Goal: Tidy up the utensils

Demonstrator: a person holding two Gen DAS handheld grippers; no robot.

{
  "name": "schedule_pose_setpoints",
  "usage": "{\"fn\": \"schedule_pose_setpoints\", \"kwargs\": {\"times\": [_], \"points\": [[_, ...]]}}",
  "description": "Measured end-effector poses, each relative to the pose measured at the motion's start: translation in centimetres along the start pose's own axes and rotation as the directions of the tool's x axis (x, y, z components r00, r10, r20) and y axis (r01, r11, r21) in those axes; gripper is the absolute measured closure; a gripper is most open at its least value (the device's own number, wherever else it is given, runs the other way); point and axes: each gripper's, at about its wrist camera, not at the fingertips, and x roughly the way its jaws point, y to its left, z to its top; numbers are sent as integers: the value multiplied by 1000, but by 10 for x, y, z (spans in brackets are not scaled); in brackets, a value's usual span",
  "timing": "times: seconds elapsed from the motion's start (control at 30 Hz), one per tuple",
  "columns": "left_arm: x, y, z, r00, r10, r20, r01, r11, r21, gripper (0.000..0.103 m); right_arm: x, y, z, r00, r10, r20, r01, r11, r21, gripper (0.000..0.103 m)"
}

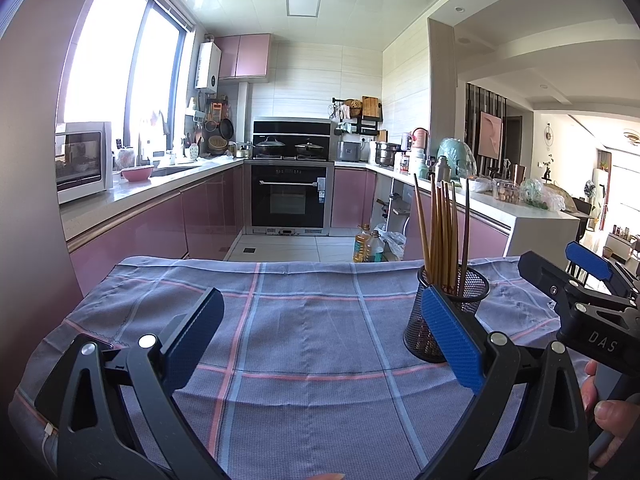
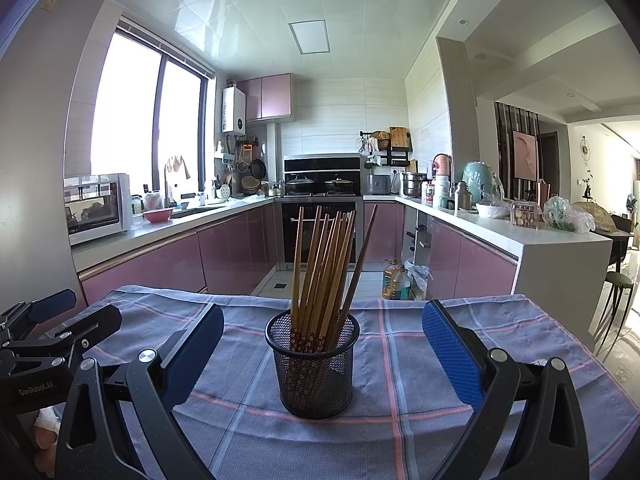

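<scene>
Both sets of jaws are standing wide open and gripping nothing. Beneath them, the desk is lying under a blue-grey checked cloth with pink and pale-blue lines (image 2: 400, 364), which is covering the whole top and hanging over the far edge.

Over the left part of the cloth, the left gripper (image 1: 320, 340) is hovering with its black arms and blue ribbed pads spread apart; its right-hand pad is showing just in front of the holder in that view, though I cannot tell whether the two are touching. To its right, the right gripper (image 2: 322, 360) is pointing straight at the holder, one pad on either side and both clear of it.

Between those pads, the black wire-mesh cylindrical holder (image 2: 313, 376) is standing upright on the cloth, near the desk's middle. Inside it, a bundle of brown wooden chopsticks (image 2: 324, 276) is standing on end, fanning outward above the rim, with one darker stick leaning to the right.
</scene>
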Motion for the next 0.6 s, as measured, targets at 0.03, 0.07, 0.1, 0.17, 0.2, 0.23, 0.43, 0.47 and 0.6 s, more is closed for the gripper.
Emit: {"fn": "schedule_pose_setpoints", "kwargs": {"times": [0.03, 0.07, 0.1, 0.17, 0.2, 0.23, 0.43, 0.47, 0.6], "points": [[0, 0, 0, 1000, 0, 1, 0, 1000, 1, 6, 0, 0, 0, 1000, 0, 0, 0, 1000, 1, 7], [0, 1, 1, 1000, 1, 1, -1, 1000, 1, 6, 0, 0, 0, 1000, -1, 0, 1, 1000, 1, 7], [0, 0, 0, 1000, 0, 1, 0, 1000, 1, 6, 0, 0, 0, 1000, 0, 0, 0, 1000, 2, 7], [0, 0, 0, 1000, 2, 1, -2, 1000, 2, 6, 0, 0, 0, 1000, -2, 0, 2, 1000, 1, 7], [1, -1, -1, 1000, 2, 1, -2, 1000, 3, 6, 0, 0, 0, 1000, -1, 0, 1, 1000, 1, 7], [1, -1, -1, 1000, 1, 1, -1, 1000, 4, 6, 0, 0, 0, 1000, 1, 0, -1, 1000, 3, 7], [0, -3, -3, 1000, 1, 1, -1, 1000, 7, 6, 3, 1, -1, 1000, 5, -5, -5, 1000, 4, 7], [0, -3, -3, 1000, 0, 0, 0, 1000, 6, 6, 3, 1, -1, 1000, 6, -4, -6, 1000, 4, 7], [-1, -3, -3, 1000, 0, 0, 0, 1000, 7, 6, 3, 1, -2, 1000, 6, -1, -6, 1000, 5, 7]]}}
